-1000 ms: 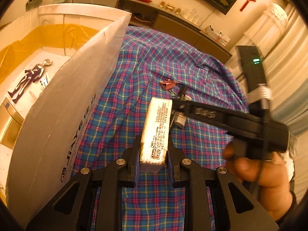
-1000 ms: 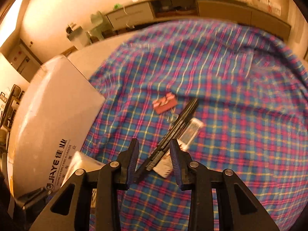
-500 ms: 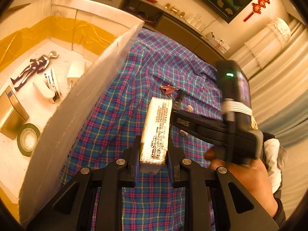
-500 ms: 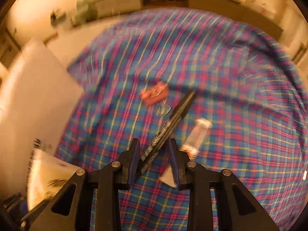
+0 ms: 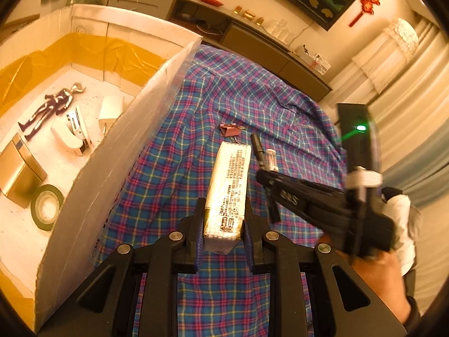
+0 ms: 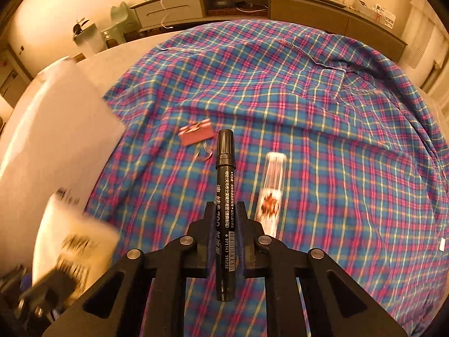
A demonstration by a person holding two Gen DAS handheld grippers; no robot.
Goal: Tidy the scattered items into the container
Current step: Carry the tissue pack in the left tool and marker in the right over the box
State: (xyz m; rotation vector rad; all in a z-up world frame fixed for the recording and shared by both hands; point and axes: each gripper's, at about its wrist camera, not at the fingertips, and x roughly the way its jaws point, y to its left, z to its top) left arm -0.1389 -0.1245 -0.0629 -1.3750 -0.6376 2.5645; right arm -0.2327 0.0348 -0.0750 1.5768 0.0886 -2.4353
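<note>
My right gripper [image 6: 226, 219] had just closed on the black marker pen [image 6: 225, 193], its length running straight along the fingers; my left gripper [image 5: 223, 224] clamped the white foil packet [image 5: 228, 188], nearer the white cardboard box [image 5: 92, 185] at its left.

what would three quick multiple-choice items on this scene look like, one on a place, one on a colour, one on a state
1. Where does the clear tube lie?
A. in the box
B. on the plaid cloth
C. in the left gripper

2. What colour is the binder clip?
A. red
B. green
C. white

3. What is the right gripper doing?
A. standing open
B. shut on nothing
C. shut on the black marker

Answers: 1 B, it rests on the plaid cloth beside the marker. 2 A, its body shows red. 3 C, both pads press the marker's barrel.
</note>
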